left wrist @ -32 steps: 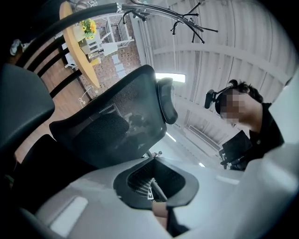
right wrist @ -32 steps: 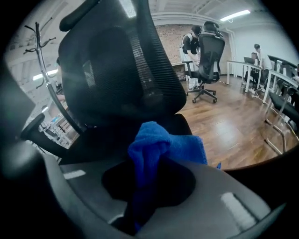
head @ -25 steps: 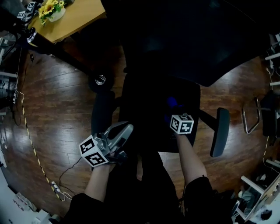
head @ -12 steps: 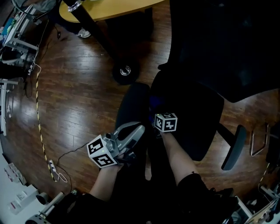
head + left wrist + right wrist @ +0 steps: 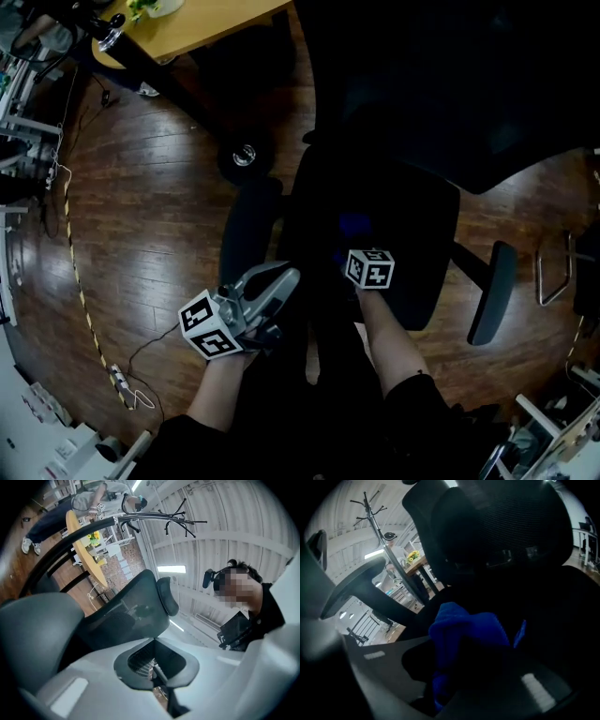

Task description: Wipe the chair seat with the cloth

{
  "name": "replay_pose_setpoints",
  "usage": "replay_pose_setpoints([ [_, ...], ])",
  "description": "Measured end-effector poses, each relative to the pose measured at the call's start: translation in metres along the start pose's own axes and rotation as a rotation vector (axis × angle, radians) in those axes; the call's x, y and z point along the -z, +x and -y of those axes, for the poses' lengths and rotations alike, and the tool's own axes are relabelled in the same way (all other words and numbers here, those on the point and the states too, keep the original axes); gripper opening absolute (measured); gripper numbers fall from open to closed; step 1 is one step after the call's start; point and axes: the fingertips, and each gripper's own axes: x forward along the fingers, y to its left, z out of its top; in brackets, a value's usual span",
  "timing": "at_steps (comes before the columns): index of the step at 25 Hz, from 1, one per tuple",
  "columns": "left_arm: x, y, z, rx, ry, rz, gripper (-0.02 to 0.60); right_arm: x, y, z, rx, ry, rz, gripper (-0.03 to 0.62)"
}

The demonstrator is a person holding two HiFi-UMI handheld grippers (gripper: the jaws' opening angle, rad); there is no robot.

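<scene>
As the right gripper (image 5: 359, 246), clamped on the blue cloth (image 5: 464, 630), slid back across the chair seat (image 5: 417, 211), wiping looked mid-stroke; left gripper (image 5: 278, 279) hung closed & empty

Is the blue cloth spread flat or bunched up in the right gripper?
Bunched: the blue cloth bulges in folds, clamped by the right gripper.

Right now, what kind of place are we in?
Most likely an office or shared workspace: a black mesh office chair, a wood-plank floor, a wooden table with yellow flowers, and a coat stand.
</scene>
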Motion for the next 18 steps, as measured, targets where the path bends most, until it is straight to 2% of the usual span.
replay_pose_setpoints([
  [10,0.031,0.050,0.013,0.091,-0.020,-0.126,-0.002,0.015,-0.145,0.175,0.342,0.211,0.115,0.061],
  [14,0.038,0.065,0.017,0.120,-0.022,-0.156,-0.002,0.015,-0.184,0.200,0.420,0.220,0.141,0.061],
  [18,0.040,0.072,0.026,0.139,-0.018,-0.166,-0.002,0.015,-0.189,0.204,0.418,0.226,0.129,0.061],
])
